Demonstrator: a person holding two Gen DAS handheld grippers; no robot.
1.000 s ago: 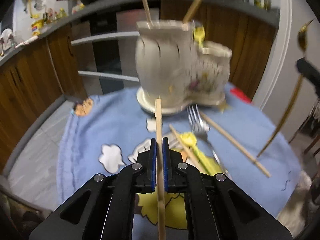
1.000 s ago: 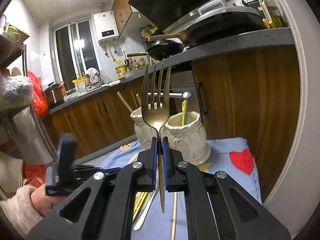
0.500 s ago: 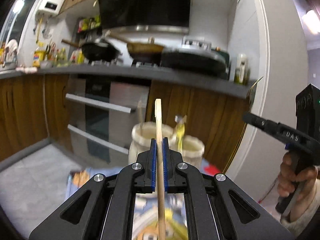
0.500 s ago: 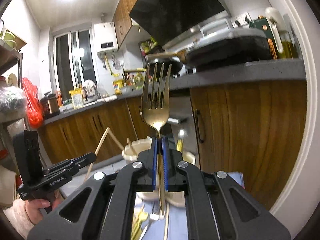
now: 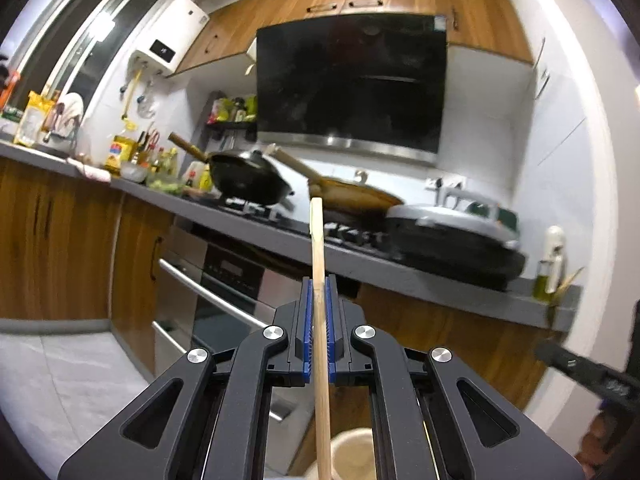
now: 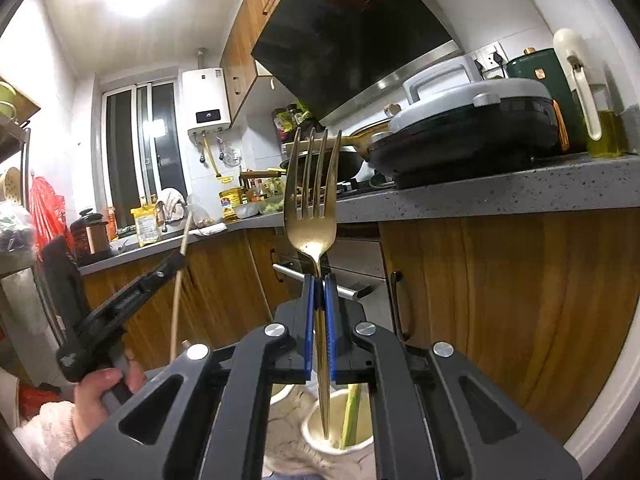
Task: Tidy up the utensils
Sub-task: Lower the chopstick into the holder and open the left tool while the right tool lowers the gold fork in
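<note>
My left gripper [image 5: 319, 286] is shut on a wooden chopstick [image 5: 318, 240] held upright, its lower end over the cream holder's opening [image 5: 354, 454] at the frame's bottom. My right gripper [image 6: 319, 284] is shut on a gold fork [image 6: 312, 204], tines up, its handle tip hanging just above the smaller cream cup [image 6: 340, 436], which holds a yellow-green utensil [image 6: 352, 408]. The left gripper with its chopstick [image 6: 178, 296] shows at left in the right wrist view. The right gripper's edge [image 5: 588, 368] shows at right in the left wrist view.
A kitchen counter [image 6: 500, 192] with pans and a lidded cooker [image 6: 468, 120] runs behind, above wooden cabinets and an oven handle [image 5: 208, 296]. A range hood [image 5: 352, 80] hangs above. The table surface is out of view.
Both grippers rose and tilted up. The holder dropped to the frames' bottom edges. The fork handle and chopstick now hang over the holder's openings.
</note>
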